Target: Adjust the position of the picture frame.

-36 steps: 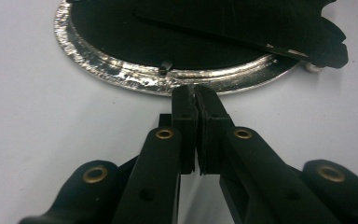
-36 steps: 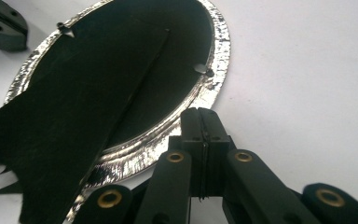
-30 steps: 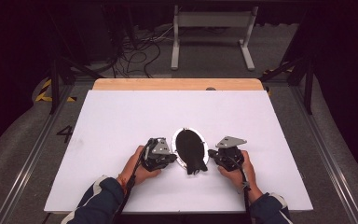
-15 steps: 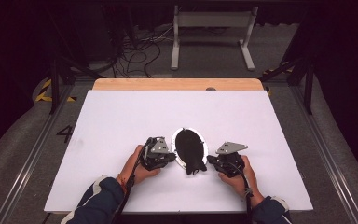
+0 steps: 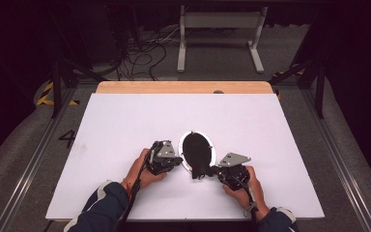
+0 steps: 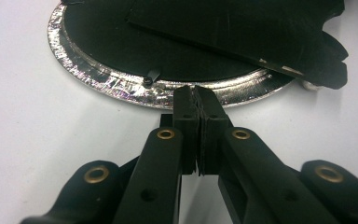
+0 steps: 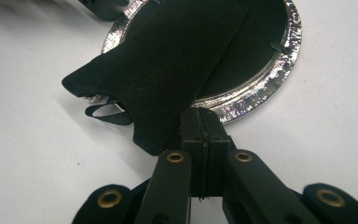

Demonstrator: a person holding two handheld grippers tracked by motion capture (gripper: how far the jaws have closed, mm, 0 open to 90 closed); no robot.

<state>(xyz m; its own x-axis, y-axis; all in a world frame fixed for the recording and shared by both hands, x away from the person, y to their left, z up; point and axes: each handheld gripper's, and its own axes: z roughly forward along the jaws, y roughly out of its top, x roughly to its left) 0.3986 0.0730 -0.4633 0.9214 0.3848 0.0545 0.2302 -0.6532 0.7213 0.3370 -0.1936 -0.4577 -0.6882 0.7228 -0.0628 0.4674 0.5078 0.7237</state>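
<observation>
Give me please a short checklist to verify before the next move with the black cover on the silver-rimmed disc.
1. Left tool shut at the silver rim: ok.
2. Left tool really pinches the rim: cannot tell.
3. Right tool shut at the edge of the black cover: ok; whether it holds it, cannot tell.
4. Black cover off the silver-rimmed disc: not ok, it overlaps the disc.
5. White table bare around the disc: ok.

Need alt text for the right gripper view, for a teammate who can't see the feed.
The right gripper, jaws pressed together, sits at the near edge of a black flap lying across a round silver-rimmed disc on a white table. Whether the jaws pinch the flap cannot be told. A thin black loop pokes out beneath the flap's left side.
</observation>
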